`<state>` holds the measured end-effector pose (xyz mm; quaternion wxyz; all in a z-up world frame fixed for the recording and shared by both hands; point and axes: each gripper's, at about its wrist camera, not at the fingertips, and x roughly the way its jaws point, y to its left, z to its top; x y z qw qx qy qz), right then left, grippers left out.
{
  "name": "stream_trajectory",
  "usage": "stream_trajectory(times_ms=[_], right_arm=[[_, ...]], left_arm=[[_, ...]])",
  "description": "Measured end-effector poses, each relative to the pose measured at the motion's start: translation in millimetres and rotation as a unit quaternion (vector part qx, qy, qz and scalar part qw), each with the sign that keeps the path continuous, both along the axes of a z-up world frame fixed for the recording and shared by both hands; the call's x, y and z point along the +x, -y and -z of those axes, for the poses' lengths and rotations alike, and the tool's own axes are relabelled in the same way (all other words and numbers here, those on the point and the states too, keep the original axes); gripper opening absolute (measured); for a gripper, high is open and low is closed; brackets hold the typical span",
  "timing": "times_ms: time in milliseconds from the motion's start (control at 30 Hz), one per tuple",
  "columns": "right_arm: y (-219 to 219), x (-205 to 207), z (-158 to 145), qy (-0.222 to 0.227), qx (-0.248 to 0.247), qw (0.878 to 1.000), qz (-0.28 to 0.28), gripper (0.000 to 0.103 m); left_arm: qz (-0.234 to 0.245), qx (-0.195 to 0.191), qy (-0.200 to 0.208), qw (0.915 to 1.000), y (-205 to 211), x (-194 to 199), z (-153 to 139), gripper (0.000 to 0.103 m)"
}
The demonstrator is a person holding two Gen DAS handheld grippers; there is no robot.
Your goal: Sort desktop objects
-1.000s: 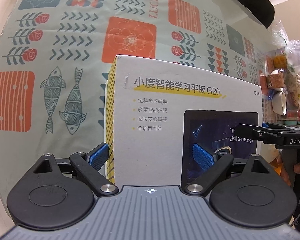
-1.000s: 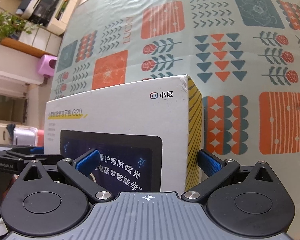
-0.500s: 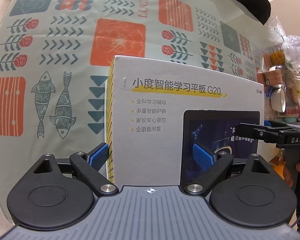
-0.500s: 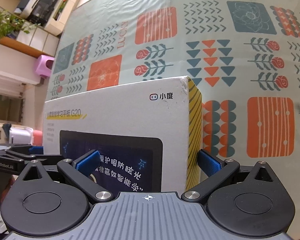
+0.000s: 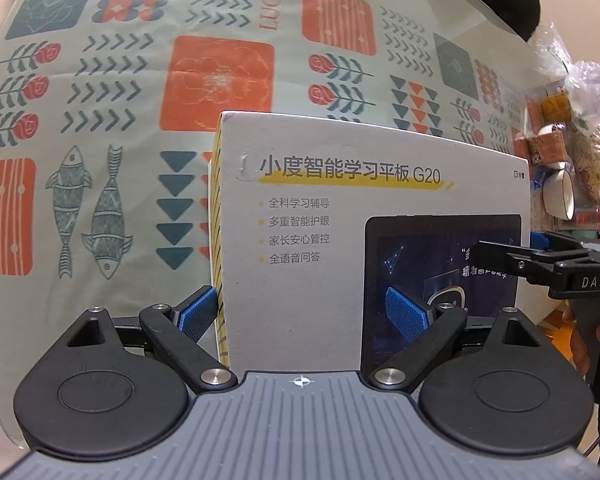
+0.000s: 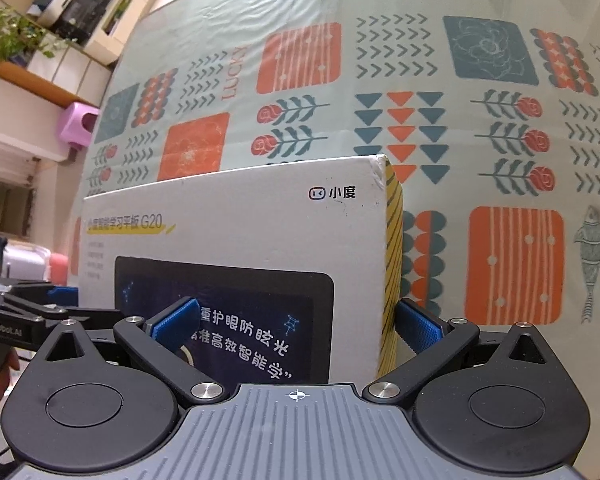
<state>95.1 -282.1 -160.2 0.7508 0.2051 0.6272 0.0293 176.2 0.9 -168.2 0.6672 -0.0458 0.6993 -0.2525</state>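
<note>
Left claw (image 5: 304,312) gripping box (image 5: 340,216), right claw (image 6: 296,324) too

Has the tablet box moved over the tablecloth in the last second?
Yes. The tablet box has shifted toward the fish print on the tablecloth.

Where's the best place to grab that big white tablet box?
Grip the tablet box by its two short ends, one tool per end. It is wide and flat, too wide for one tool. The left tool pinches the yellow-striped end; the right tool pinches the opposite end.
</note>
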Motion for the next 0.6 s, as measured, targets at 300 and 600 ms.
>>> stream_trajectory(times_ms=[300,600], right_arm=[[16.3,-3.6,10.9,0.003,0.016,1.0,0.01,0.103],[20.9,-3.4,27.2,0.0,0.027,1.0,0.012,0.103]], left_arm=[[0.004,0.001,0.002,1.0,12.4,-6.9,-4.3,0.103],[0.006,0.017,0.01,0.9998,20.0,-8.9,-2.1,0.103]])
